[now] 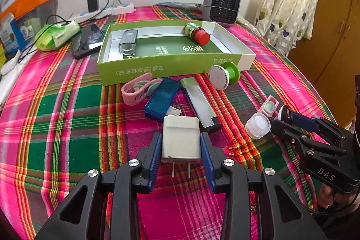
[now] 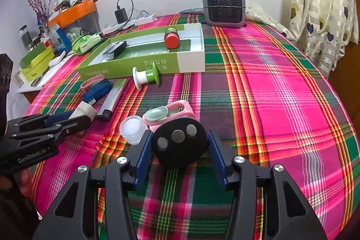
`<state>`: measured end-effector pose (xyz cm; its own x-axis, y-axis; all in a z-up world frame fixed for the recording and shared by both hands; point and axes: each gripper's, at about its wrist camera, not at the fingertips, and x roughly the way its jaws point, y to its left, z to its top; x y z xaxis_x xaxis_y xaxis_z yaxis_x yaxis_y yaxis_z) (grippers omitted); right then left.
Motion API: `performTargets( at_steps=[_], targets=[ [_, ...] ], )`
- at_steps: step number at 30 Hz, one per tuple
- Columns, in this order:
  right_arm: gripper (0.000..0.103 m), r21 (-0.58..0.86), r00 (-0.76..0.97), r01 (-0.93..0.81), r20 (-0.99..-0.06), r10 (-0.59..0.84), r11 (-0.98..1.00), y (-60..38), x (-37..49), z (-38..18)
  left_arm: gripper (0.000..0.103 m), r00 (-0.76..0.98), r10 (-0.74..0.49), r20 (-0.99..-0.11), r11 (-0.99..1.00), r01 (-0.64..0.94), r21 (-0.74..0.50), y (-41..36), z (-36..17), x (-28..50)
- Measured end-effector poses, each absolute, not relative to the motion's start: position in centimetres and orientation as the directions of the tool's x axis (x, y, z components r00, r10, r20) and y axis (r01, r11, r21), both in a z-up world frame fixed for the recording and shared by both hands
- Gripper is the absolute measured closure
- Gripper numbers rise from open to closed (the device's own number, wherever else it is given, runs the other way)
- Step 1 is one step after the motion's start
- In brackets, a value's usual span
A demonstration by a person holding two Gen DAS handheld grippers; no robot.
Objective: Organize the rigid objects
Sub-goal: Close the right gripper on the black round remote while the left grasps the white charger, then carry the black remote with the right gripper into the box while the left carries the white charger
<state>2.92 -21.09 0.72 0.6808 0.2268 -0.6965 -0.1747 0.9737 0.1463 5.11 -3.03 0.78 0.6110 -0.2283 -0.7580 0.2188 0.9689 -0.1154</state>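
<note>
A plaid cloth (image 1: 67, 118) covers the table, and at its far edge stands a grey heater (image 2: 223, 5). Nearer lies an open green box (image 1: 157, 70) holding a small torch (image 1: 127, 41) and a red-capped bottle (image 1: 198, 33). Just in front of the box lie a green spool (image 1: 223, 75), a pink clip (image 1: 137, 91), a blue stick (image 1: 162, 98) and a silver lighter (image 1: 199, 102). The left gripper (image 1: 181, 145) pinches a white plug (image 1: 181, 138), its prongs pointing back. The right gripper (image 2: 180, 147) straddles a black remote (image 2: 180, 141); whether its blue pads touch it I cannot tell.
</note>
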Motion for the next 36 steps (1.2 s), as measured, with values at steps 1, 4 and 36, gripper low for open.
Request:
performTargets(
  at_steps=[1,4,36],
  targets=[
    [0.053,0.147,0.681,-0.175,-0.696,0.227,0.974,-21.1,2.9,0.7,0.07,0.611,-0.228,-0.758,0.969,0.218,-0.116,-3.0,0.8,5.1],
    [0.053,0.146,0.681,-0.174,-0.696,0.226,0.974,-21.1,2.9,0.7,0.07,0.612,-0.228,-0.758,0.969,0.22,-0.114,-3.0,0.8,5.1],
    [0.053,0.131,0.721,-0.195,-0.653,0.232,0.972,-21.2,2.3,3.1,0.07,0.657,-0.237,-0.716,0.967,0.232,-0.108,-2.5,3.5,4.0]
  ],
)
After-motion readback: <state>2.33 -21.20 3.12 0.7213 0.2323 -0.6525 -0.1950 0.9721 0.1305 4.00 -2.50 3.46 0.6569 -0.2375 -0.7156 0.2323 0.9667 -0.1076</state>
